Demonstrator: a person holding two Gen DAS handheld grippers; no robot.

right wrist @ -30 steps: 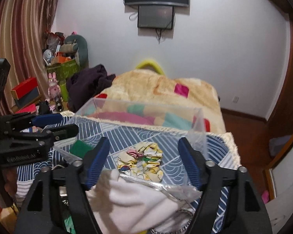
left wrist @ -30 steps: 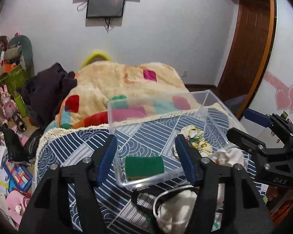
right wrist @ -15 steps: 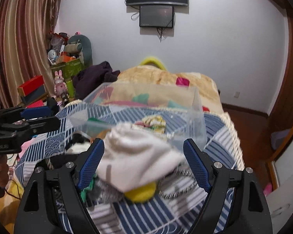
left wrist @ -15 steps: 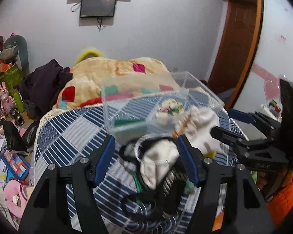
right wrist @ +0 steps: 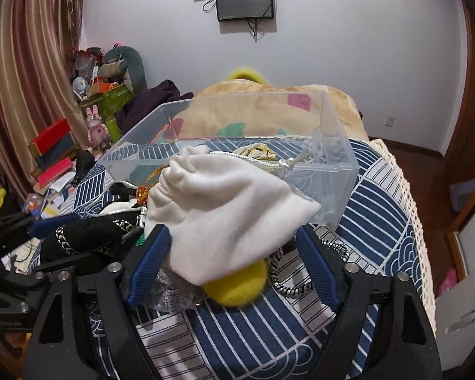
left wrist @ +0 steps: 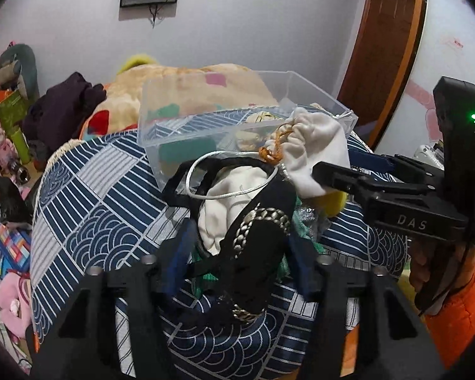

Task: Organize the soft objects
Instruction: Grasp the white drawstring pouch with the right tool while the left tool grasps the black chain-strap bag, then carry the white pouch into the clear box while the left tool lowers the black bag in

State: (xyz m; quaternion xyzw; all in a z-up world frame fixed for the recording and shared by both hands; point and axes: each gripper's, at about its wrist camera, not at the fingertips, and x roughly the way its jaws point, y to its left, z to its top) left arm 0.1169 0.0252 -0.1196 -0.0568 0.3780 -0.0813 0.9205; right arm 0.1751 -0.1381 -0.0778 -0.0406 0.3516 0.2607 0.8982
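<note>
A pile of soft things lies on the blue patterned cushion: a white drawstring pouch, a black bag with silver braid, a cream pouch and a yellow ball. Behind it stands a clear plastic box holding a green sponge and a patterned cloth. My left gripper is open around the black bag. My right gripper is open around the white pouch and yellow ball; it also shows in the left wrist view.
A beige blanket with coloured patches lies behind the box. Dark clothes and cluttered toys and boxes fill the left side. A wooden door is at the right.
Both grippers have pulled back from the box and dropped low over the pile. The pile now sits between their fingers.
</note>
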